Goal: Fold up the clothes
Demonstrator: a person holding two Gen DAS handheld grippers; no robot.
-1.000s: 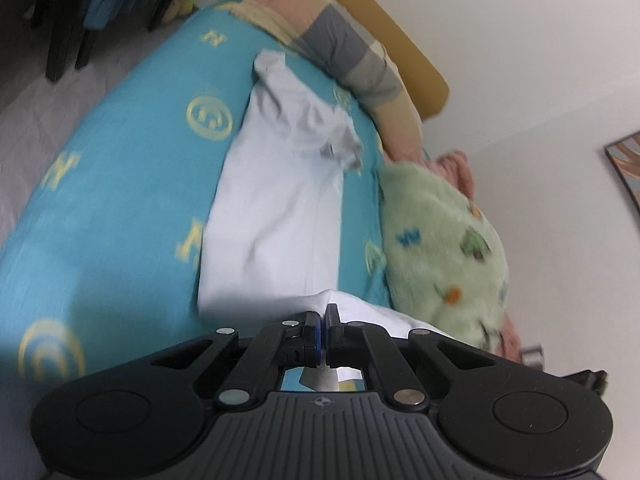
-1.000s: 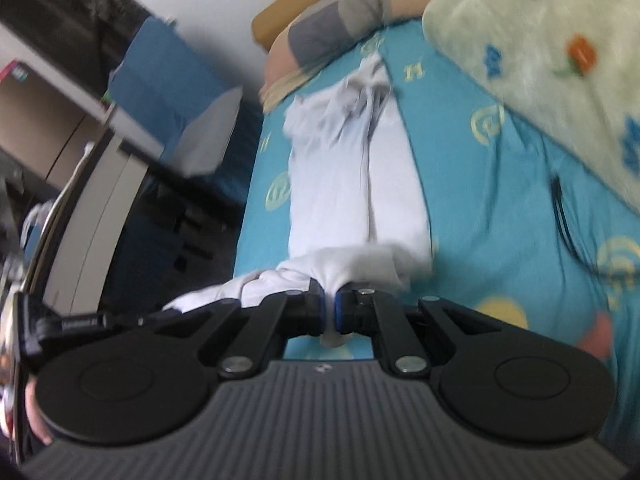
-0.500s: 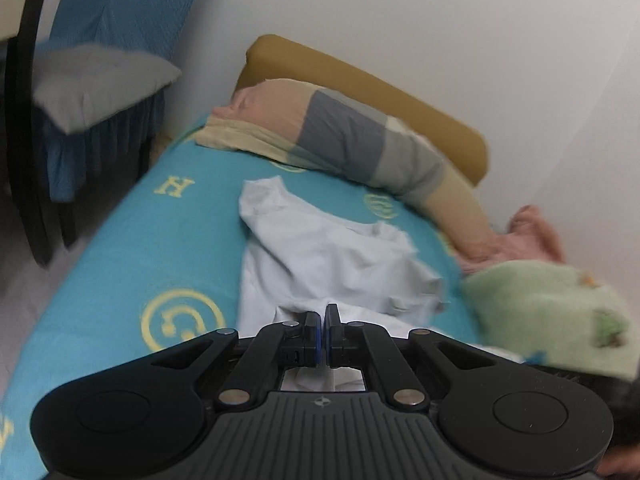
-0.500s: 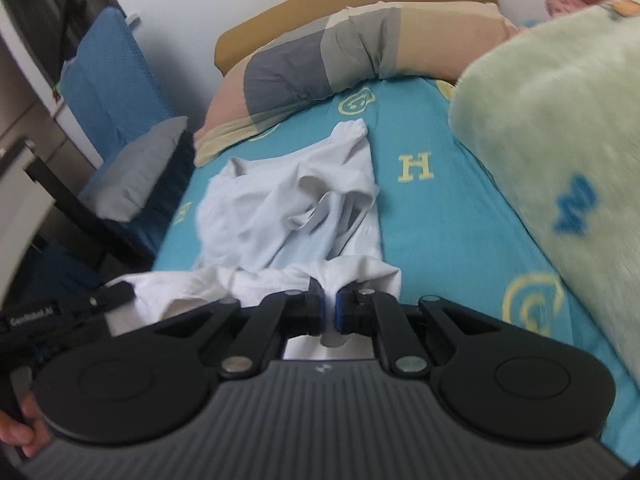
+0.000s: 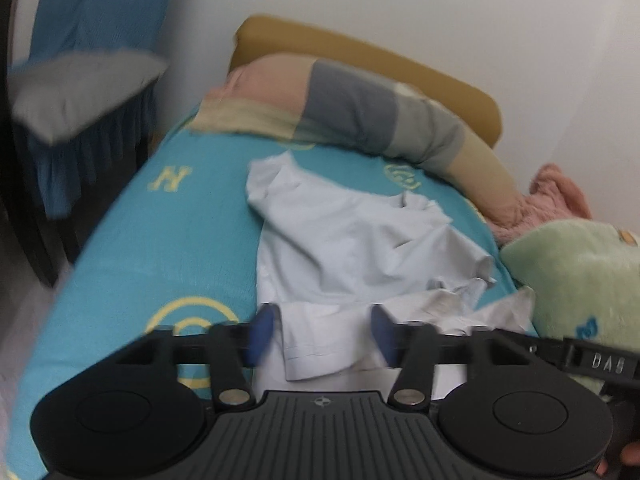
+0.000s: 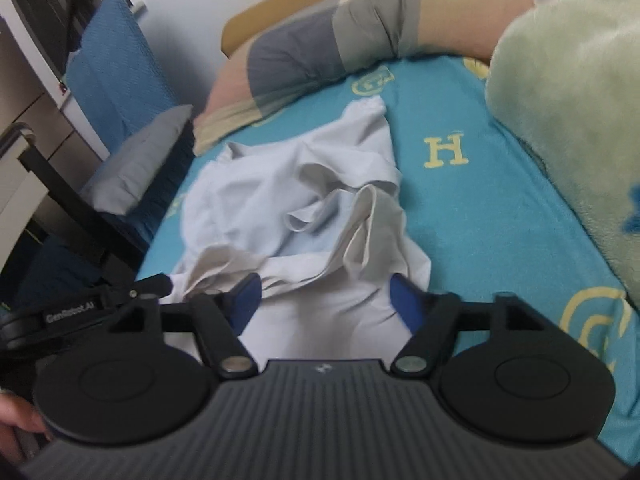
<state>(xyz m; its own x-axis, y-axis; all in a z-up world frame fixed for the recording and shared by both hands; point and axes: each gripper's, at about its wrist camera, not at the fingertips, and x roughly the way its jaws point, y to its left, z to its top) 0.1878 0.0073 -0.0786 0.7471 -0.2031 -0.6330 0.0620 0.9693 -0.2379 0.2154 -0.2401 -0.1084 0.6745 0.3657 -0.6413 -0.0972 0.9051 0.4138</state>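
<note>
Both tongs, clamped on the white shirt (image 5: pixel 352 240) half a second ago, now stand spread wide, the left tongs (image 5: pixel 322 332) and right tongs (image 6: pixel 326 300) each straddling its near folded hem without gripping, while the shirt lies crumpled on the blue bed (image 5: pixel 160 240) near the striped pillow (image 5: pixel 360 120).

Left gripper (image 5: pixel 323 334): black body, ribbed grey centre plate, 2 round discs, 2 silver pivot screws, blue pads (image 5: pixel 259 332) on fingers. Right gripper (image 6: pixel 326 302): same build, blue pads (image 6: pixel 406 306), small white logo on plate. Neighbouring tool's black bar bore white lettering, partly legible. Fingertips of hand (image 6: pixel 18 424) at frame edge.
</note>
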